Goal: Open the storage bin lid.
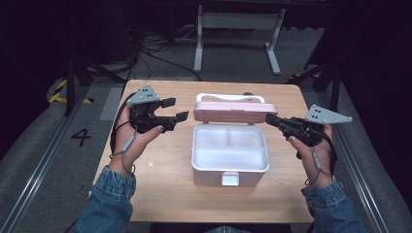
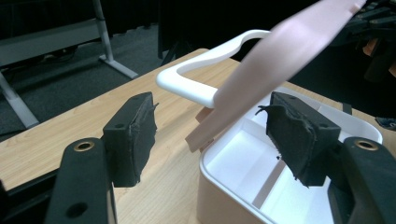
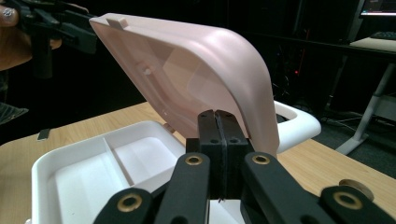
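While the box (image 1: 230, 155) sits open in the middle of the table (image 1: 160, 170), a person holds one claw at each side of its raised pink lid (image 1: 235, 111). At the lid's right end, the right claw (image 1: 270, 120) has its jaws pressed flat together with nothing between them, and its tip rests against the lid's edge, seemingly propping it upright. Left of the lid and apart from it, the left claw (image 1: 176, 109) gapes wide and empty, likely having let go. A white handle (image 2: 205, 70) lies behind the lid on the table. Inside, the white tray (image 3: 93, 172) has divided compartments, all empty.
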The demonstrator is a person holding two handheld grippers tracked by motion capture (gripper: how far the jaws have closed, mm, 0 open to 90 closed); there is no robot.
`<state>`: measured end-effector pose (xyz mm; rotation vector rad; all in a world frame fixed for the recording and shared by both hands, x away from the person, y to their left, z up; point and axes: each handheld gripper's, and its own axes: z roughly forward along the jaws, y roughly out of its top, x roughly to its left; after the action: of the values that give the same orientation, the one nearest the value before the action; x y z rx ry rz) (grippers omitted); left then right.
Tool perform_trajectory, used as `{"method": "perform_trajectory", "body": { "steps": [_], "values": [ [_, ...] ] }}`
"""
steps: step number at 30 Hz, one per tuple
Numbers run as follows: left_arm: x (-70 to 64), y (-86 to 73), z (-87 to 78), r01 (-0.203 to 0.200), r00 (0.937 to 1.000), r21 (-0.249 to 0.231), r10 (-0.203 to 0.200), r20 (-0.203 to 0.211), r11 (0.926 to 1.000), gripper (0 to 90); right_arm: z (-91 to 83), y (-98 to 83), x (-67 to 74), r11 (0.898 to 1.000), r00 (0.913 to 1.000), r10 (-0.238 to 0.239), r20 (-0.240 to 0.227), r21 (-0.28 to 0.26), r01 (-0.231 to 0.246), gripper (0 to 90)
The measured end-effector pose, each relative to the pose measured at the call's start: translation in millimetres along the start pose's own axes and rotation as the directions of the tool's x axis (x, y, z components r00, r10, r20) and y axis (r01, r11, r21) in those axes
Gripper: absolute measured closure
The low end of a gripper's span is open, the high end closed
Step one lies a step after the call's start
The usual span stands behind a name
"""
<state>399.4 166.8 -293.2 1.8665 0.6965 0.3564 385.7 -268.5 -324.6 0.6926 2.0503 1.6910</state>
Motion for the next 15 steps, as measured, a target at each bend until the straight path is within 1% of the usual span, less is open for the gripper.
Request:
{"method": "perform_trajectory", "body": {
  "steps": [1, 3, 5, 8, 12, 13, 15],
  "values": [
    [0.0, 0.0, 0.0, 0.0, 1.0, 0.0, 0.0, 0.0, 1.0, 32.8, 0.0, 0.0, 0.0, 1.0, 1.0, 0.0, 0.0, 0.0, 0.0, 90.0],
    [-1.4, -0.9, 3.9, -0.009, 1.0, 0.002, 0.009, 0.002, 1.0, 32.5, 0.8, 0.7, -1.0, 1.0, 0.9999, 0.001, 0.015, 0.0, -0.001, 90.0],
    [-2.5, -1.8, 7.7, -0.007, 0.9999, 0.005, 0.007, 0.009, 1.0, 31.9, 0.9, 0.9, -2.5, 1.0, 0.9997, 0.006, 0.025, -0.001, -0.006, 90.0],
    [-2.9, -3.1, 14.7, -0.012, 0.9999, 0.004, 0.012, 0.009, 0.9999, 31.0, 0.8, 0.0, -4.9, 1.0, 0.9995, 0.013, 0.03, -0.002, -0.013, 90.0],
    [-3.4, -5.1, 26.5, -0.013, 0.9999, 0.002, 0.013, -0.009, 0.9999, 28.1, 1.3, -1.7, -6.4, 1.0, 0.9993, 0.011, 0.037, 0.004, -0.011, 90.0],
    [-3.5, -5.6, 30.0, -0.021, 0.9996, -0.005, 0.021, -0.018, 0.9998, 27.4, 1.1, -2.0, -6.5, 1.0, 0.9992, 0.018, 0.035, 0.005, -0.019, 90.0],
    [-3.9, -5.9, 36.4, -0.021, 0.9994, -0.014, 0.021, -0.028, 0.9997, 26.8, 1.0, -2.1, -7.7, 1.0, 0.9992, 0.016, 0.037, 0.003, -0.016, 90.0]
  ]
}}
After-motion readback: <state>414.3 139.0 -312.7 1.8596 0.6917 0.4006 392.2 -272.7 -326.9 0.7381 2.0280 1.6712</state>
